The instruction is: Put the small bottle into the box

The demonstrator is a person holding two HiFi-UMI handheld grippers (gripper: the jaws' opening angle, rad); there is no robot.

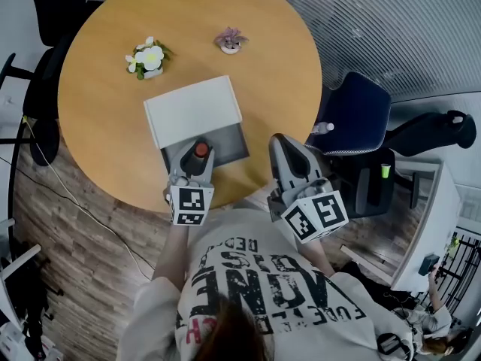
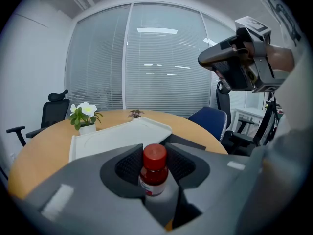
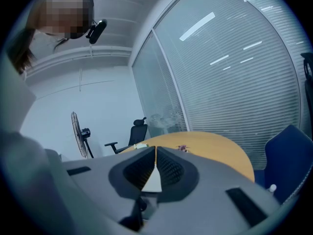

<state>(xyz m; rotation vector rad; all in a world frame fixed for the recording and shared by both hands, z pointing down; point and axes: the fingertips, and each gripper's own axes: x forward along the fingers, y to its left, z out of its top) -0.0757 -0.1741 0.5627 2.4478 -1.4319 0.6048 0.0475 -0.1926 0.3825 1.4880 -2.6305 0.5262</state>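
Observation:
The small bottle (image 1: pixel 201 150) has a red cap, a reddish body and a white label. My left gripper (image 1: pixel 197 158) is shut on it and holds it upright over the near left part of the box (image 1: pixel 229 145), a grey tray with its white lid (image 1: pixel 192 110) folded open behind. In the left gripper view the bottle (image 2: pixel 153 173) stands between the ribbed pads (image 2: pixel 128 168), with the white lid (image 2: pixel 115 137) just beyond. My right gripper (image 1: pixel 294 162) hovers off the table's near edge, to the right of the box. In the right gripper view its jaws (image 3: pixel 155 166) are shut with nothing between them.
The round wooden table (image 1: pixel 105 126) carries a pot of white flowers (image 1: pixel 148 59) and a small purple plant (image 1: pixel 230 40) at the far side. A blue chair (image 1: pixel 353 115) stands to the right with a small white bottle (image 1: pixel 322 128) on it. Black chairs (image 1: pixel 45 74) stand at the left.

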